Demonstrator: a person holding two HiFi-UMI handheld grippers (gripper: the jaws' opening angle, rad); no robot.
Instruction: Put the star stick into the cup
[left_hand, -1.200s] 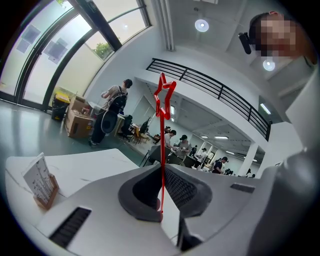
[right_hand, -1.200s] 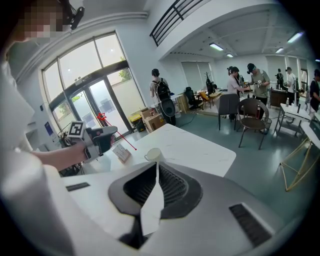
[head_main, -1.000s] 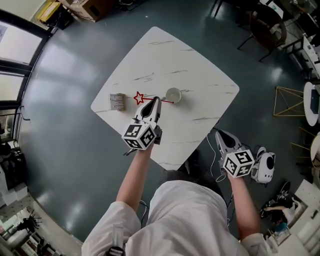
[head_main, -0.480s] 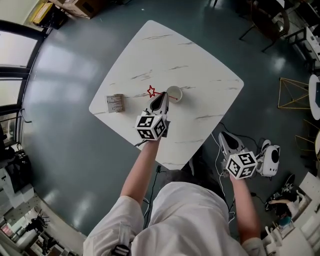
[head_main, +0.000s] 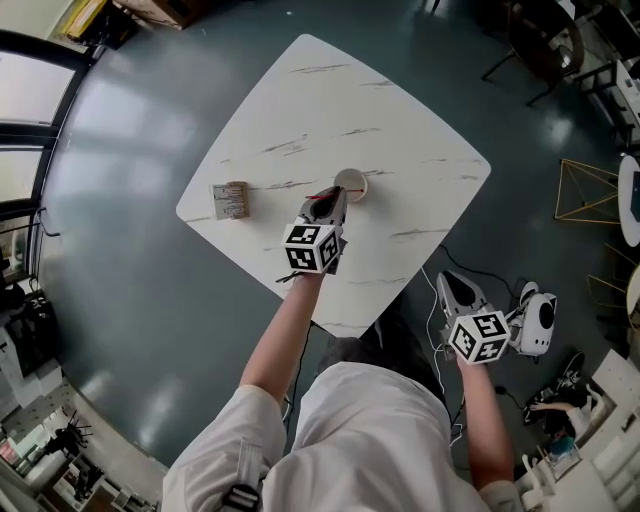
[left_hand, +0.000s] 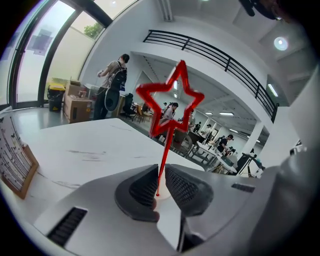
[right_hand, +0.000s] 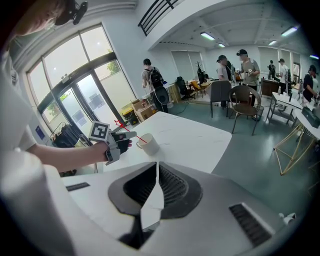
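Head view: left gripper (head_main: 330, 197) over the bench (head_main: 400, 110), its nose just beside the white cup (head_main: 350, 184). The right gripper (head_main: 447, 285) hangs off the bench edge by the person's side, well apart from the work.
Left jaws: clenched on the thin red shaft of the star stick (left_hand: 165, 150). The star outline stands above the pads and a short lower end pokes out below them.
Right jaws: pressed together, nothing between them (idle hand).
Stick axis: tilted, with the star end high and back over the left gripper and the bare tip slanting down and forward toward the cup.
Tip vs cup: the right gripper view puts the tip at the cup's rim (whether it is inside the mouth cannot be told).
Nearer hand: left, by far.
Next move (judgement): lower the tip into the mouth, then release. The slant could nudge the cup or leave the stick leaning.
Other: small card block (head_main: 230, 200) on the bench, left of the cup, well apart.
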